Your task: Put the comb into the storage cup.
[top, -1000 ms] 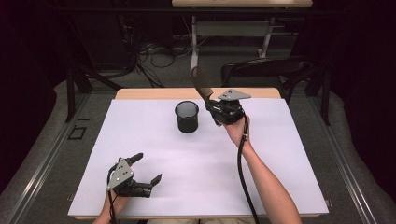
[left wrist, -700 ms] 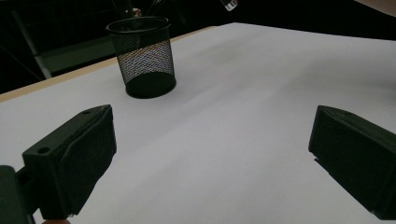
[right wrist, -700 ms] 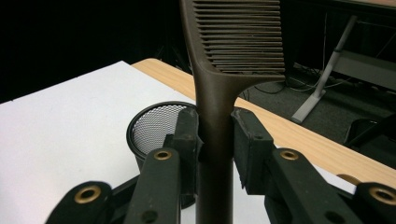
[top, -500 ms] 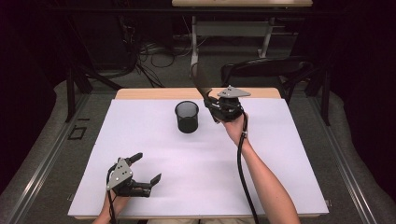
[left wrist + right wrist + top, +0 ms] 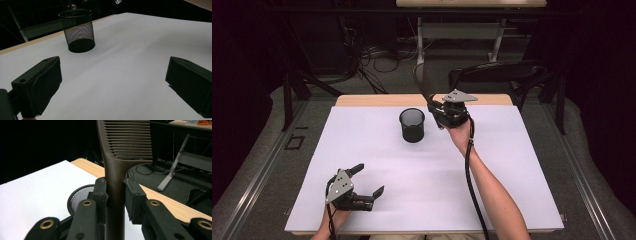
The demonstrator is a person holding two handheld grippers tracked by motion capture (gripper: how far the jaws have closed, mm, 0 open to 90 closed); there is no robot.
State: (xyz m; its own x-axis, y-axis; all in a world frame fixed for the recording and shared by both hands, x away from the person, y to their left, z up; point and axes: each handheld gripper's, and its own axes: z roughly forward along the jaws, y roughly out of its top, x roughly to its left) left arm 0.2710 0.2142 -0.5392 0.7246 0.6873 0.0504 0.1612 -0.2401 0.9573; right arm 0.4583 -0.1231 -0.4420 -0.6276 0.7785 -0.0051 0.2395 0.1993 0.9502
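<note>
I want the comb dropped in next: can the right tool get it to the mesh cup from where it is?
Probably yes. The right tool is clamped on the comb, held up just right of the mesh cup. The cup stands upright with its mouth open, and nothing lies between them; the left tool sits far off near the table's front edge.

Lab: dark room, floor cables (image 5: 372,60), white-covered table (image 5: 512,165).

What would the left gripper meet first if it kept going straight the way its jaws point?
Probably bare white table cover; the left gripper, jaws wide apart, aims across it. The black mesh cup stands left of that line, so it would likely be missed, though depth is unclear.
</note>
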